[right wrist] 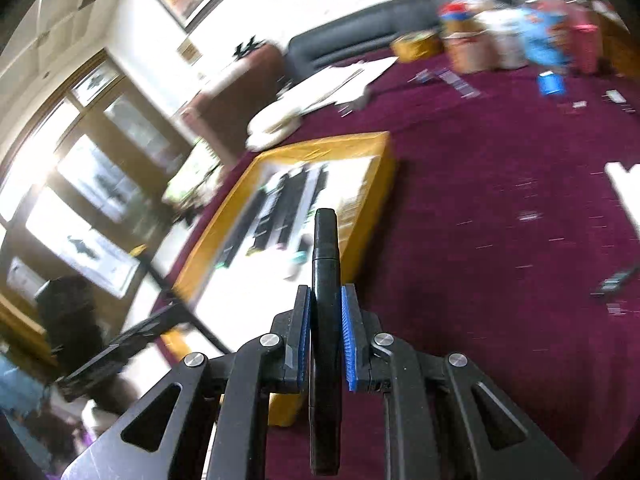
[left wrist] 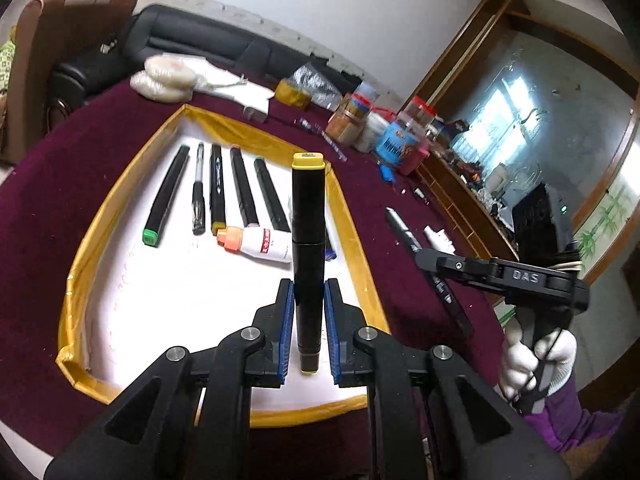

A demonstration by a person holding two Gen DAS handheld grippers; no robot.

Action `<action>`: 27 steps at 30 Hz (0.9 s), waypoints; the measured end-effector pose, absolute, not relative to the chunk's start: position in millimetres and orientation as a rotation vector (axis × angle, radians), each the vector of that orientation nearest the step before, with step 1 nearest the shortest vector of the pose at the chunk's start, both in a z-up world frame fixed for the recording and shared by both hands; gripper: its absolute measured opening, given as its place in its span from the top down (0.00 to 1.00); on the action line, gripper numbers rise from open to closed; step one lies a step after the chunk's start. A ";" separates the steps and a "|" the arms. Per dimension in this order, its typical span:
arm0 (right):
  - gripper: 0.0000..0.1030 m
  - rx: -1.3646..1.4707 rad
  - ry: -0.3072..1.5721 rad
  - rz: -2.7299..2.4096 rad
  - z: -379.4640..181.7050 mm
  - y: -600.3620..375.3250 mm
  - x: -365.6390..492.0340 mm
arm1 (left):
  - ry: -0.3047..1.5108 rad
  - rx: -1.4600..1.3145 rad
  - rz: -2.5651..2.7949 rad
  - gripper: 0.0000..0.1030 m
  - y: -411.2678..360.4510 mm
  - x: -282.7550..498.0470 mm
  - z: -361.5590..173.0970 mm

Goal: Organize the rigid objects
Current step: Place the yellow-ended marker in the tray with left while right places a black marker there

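My left gripper (left wrist: pixel 308 294) is shut on a black marker with a yellow cap (left wrist: pixel 307 240), held above the white tray with a yellow rim (left wrist: pixel 352 224). Several black markers (left wrist: pixel 240 188) and a white glue bottle with an orange cap (left wrist: pixel 260 243) lie in a row in the tray. My right gripper (right wrist: pixel 326 300) is shut on a black pen (right wrist: pixel 325 280) and hangs over the maroon cloth just right of the tray (right wrist: pixel 384 168); it also shows in the left wrist view (left wrist: pixel 424 256). That view is blurred.
A maroon cloth (left wrist: pixel 80 160) covers the table. Jars and containers (left wrist: pixel 384 132) stand at the back right, with tape (left wrist: pixel 292 94) and white paper (left wrist: pixel 224 88) behind the tray. A small blue item (right wrist: pixel 551 83) and loose bits lie on the cloth. A dark sofa (left wrist: pixel 200 36) stands behind.
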State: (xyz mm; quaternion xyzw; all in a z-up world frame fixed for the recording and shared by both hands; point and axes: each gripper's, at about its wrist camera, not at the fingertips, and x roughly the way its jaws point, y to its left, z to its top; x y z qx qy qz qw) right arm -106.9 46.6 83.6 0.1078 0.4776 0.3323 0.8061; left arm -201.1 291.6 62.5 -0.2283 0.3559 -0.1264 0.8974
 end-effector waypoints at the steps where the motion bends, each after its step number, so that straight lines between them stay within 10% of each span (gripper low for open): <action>1: 0.87 0.228 1.039 0.733 81.5 57.7 -107.2 | 0.756 -0.469 -0.260 0.88 292.4 -196.6 59.2; 22: 0.87 0.111 1.148 0.562 38.6 136.7 -95.1 | 0.887 -0.390 -0.217 0.86 281.5 -162.6 37.3; 27: 0.85 0.097 1.092 0.548 42.1 134.0 -101.6 | 0.826 -0.383 -0.156 0.57 286.9 -176.1 48.4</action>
